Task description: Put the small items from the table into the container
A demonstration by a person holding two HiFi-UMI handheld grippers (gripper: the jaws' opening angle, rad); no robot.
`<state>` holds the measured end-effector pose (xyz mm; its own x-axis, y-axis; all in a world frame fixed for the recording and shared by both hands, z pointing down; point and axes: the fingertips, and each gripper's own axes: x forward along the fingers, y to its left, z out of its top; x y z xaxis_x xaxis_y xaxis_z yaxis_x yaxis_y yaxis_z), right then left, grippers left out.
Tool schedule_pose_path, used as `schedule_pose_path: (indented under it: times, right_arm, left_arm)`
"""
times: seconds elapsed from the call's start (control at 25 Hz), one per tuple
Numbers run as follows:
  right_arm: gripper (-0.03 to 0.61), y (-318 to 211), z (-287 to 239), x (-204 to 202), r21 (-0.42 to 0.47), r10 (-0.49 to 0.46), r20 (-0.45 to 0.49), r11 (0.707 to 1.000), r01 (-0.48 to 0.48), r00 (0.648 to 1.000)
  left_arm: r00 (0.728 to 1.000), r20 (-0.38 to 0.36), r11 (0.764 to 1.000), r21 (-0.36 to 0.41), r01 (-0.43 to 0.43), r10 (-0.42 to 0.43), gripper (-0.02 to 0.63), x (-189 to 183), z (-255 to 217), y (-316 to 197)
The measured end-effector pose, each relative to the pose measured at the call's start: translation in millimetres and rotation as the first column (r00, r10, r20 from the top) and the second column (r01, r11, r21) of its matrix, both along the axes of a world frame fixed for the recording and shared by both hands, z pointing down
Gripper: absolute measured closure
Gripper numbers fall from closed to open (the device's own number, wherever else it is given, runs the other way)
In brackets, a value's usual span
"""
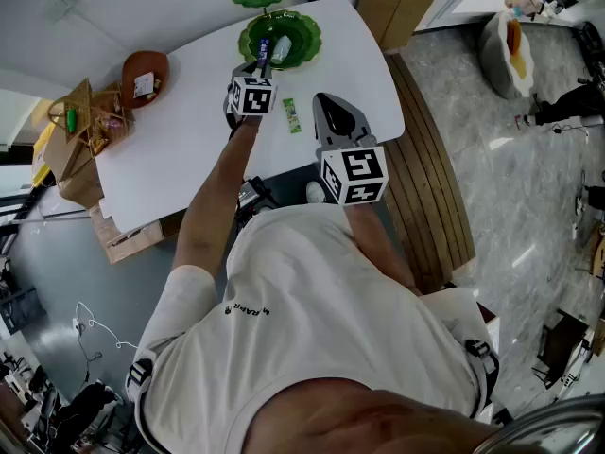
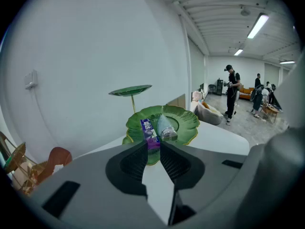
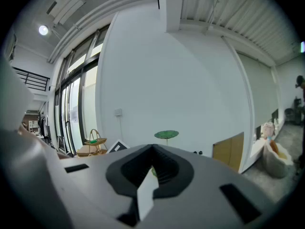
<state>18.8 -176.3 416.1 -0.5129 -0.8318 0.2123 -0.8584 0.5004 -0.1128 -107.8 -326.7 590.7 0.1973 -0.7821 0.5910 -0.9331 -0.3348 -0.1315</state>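
The left gripper (image 2: 153, 146) pinches the near end of a slim purple foil packet (image 2: 148, 129). The packet's long axis points ahead over the green leaf-shaped dish (image 2: 188, 123), where a small clear bottle (image 2: 167, 128) lies. The right gripper (image 1: 324, 104), its jaws together and empty, is the nearer one to the green packet (image 1: 292, 114), which lies just to its left on the white table (image 1: 189, 140). The purple wrapper's white print is too small to read.

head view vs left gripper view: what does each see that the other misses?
Head view only: the loose green packet on the table and the right gripper. Left gripper view only: the ceiling strip lights down the hall. Both: the left gripper clamped on a purple packet over the green leaf tray, plus the brown bowl.
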Motion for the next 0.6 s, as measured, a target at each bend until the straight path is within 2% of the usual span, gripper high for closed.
schedule_pose_path:
  times: [0.16, 0.32, 0.6]
  right_arm:
    - [0.574, -1, 0, -1, 0.0, -0.001, 0.004, 1.0, 0.001, 1.0]
    - [0.574, -1, 0, -1, -0.002, -0.002, 0.006, 1.0, 0.002, 1.0]
    - [0.574, 0, 0, -4, 0.002, -0.008, 0.006, 1.0, 0.008, 1.0]
  left_arm:
    - [1.0, 0.016, 1.0, 0.011, -0.004, 0.004, 0.535, 2, -2, -4]
    - [0.999, 0.044, 1.0, 0.022, -0.019, 0.018, 0.476, 3, -5, -2]
    - [1.0, 0.022, 0.998, 0.062, -0.015, 0.014, 0.468, 1, -12, 13]
